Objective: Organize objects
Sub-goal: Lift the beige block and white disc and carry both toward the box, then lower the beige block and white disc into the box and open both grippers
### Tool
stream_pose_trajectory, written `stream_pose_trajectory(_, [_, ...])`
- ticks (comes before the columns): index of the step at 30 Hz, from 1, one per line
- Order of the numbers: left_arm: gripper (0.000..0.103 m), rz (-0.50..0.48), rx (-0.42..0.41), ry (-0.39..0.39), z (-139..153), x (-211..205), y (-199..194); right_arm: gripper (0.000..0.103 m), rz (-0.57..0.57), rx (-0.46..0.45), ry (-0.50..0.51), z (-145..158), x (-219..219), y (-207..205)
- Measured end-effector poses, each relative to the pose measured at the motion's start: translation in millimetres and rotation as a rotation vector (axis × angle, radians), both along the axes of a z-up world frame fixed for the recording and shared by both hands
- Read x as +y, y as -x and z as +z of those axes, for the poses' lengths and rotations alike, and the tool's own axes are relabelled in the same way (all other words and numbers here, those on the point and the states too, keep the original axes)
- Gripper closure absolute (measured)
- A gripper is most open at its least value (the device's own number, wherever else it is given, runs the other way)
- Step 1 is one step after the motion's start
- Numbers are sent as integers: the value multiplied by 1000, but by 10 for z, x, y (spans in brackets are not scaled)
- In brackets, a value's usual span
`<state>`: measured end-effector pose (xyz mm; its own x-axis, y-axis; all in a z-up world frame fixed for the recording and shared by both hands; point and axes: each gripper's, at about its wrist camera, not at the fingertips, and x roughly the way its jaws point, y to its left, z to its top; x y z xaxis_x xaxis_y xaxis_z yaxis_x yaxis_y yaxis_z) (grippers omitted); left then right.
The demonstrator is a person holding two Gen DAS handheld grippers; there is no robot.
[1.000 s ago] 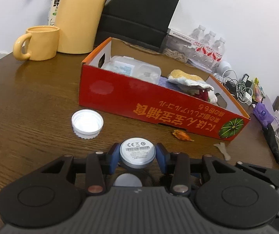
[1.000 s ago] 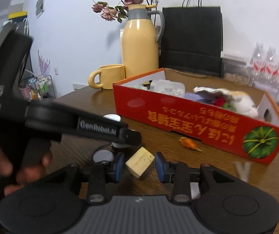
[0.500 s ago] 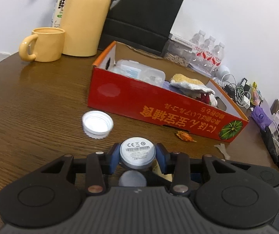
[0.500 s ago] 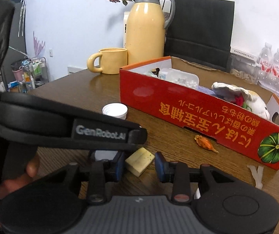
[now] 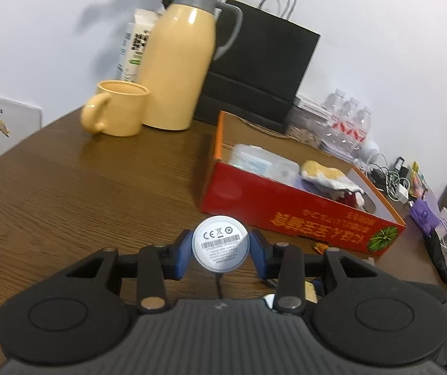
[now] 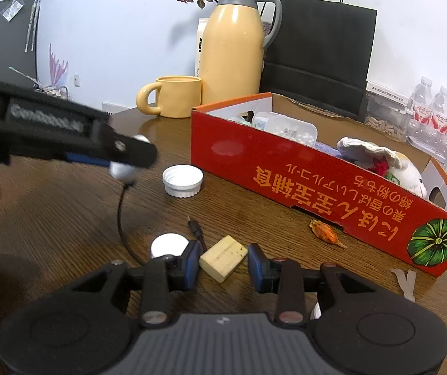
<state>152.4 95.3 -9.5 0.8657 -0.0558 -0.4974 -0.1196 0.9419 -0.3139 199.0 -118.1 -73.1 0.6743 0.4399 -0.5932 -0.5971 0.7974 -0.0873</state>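
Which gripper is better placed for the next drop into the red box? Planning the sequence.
Left. The left gripper is shut on the round device, lifted, facing the red box. The right gripper's jaws only straddle the yellow block.

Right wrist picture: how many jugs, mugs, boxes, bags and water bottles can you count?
Yellow thermos jug: 1
Yellow mug: 1
Red cardboard box: 1
Black paper bag: 1
Water bottles: 3
Total: 7

Plain white wall [image 5: 379, 31] beyond the jaws, dark wood-grain table [image 5: 67, 193] under them (grey cabinet [image 6: 14, 37] far left).
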Motion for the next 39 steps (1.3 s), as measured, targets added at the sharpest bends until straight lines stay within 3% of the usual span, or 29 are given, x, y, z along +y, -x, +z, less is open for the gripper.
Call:
stream_pose_trajectory(14, [63,65,-4,-18,72,346,215,71,0,-6,7,-8,3,8])
stream_pose_trajectory(17, [63,130,-28,-73,109,390,289,71,1,-10,13,-11,10,15])
stream_pose_trajectory(22, [63,165,-39,-67,187,570,376,71,0,-19,22,-12,25,25])
stream_pose_trajectory(29, [63,96,-38,-77,212,387,264,72,0,-6,-16,8,-29,17])
stream_pose_trajectory(39, [63,-24,-61,-116,348,-167,-250,71,-49,-138,-128,468,-334,-125])
